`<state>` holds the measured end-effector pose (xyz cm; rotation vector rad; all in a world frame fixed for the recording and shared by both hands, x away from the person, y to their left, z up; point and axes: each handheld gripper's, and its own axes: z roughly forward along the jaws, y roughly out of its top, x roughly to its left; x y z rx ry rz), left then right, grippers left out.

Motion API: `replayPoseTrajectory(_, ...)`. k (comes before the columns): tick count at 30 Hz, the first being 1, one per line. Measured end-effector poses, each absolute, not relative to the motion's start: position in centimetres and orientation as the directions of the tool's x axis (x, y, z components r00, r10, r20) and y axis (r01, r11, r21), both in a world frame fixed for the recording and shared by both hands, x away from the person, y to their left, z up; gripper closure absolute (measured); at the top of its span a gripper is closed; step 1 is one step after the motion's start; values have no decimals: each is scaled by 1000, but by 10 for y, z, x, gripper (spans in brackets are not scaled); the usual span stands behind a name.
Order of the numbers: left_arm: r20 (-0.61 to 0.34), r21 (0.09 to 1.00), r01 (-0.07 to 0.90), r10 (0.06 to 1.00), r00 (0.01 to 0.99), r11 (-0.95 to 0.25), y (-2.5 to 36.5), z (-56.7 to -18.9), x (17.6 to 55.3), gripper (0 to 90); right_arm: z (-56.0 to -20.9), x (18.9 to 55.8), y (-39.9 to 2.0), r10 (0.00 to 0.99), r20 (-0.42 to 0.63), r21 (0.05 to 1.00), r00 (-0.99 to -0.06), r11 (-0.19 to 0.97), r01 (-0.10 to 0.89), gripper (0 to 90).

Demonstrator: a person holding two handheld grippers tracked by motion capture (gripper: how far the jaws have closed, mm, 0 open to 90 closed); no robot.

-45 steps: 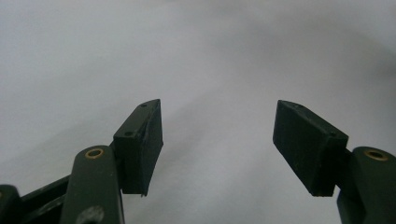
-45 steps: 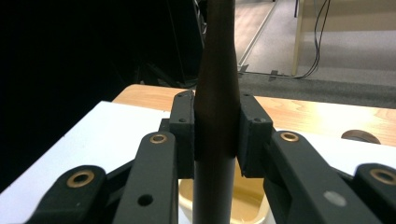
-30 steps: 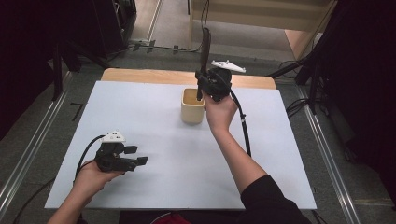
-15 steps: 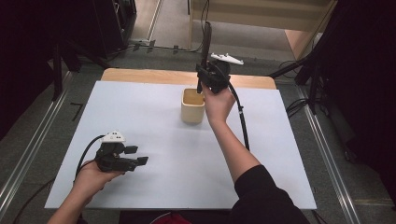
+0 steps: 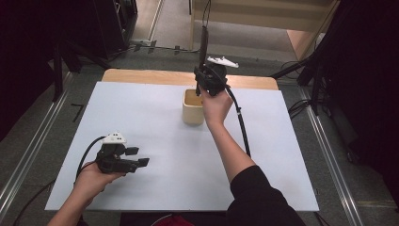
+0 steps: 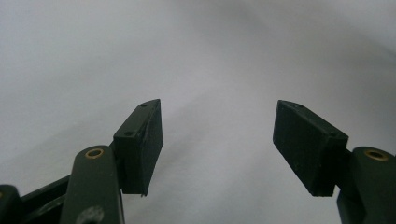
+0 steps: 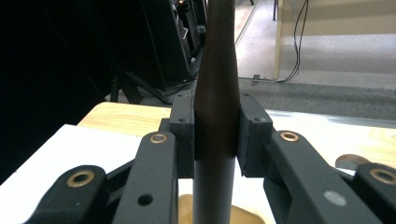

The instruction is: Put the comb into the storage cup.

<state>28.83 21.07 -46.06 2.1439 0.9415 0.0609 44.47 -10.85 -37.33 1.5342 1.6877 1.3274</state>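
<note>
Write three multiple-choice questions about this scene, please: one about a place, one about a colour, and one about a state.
1. Where is the cup standing?
A. on the white table top, toward its far side
B. on the floor beside the table
C. in the left gripper

2. What colour is the cup?
A. red
B. cream
C. blue

3. In what state is the right gripper?
A. open and empty
B. shut on the dark utensil handle
C. lying on the table

Answers:
1. A, since the high view shows the cup on the white table top, near the far wooden edge.
2. B, since its wall looks pale cream in the high view.
3. B, since the right gripper view shows both pads pressed on the dark utensil handle, which stands upright above the cup.
</note>
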Motion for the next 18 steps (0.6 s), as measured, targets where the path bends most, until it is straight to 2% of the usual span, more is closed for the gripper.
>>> replayPoseTrajectory(18,-246,672,606,644,725,-425,210,-461,288,344,-395,442,-106,944,231,878,-237,-97,469,699)
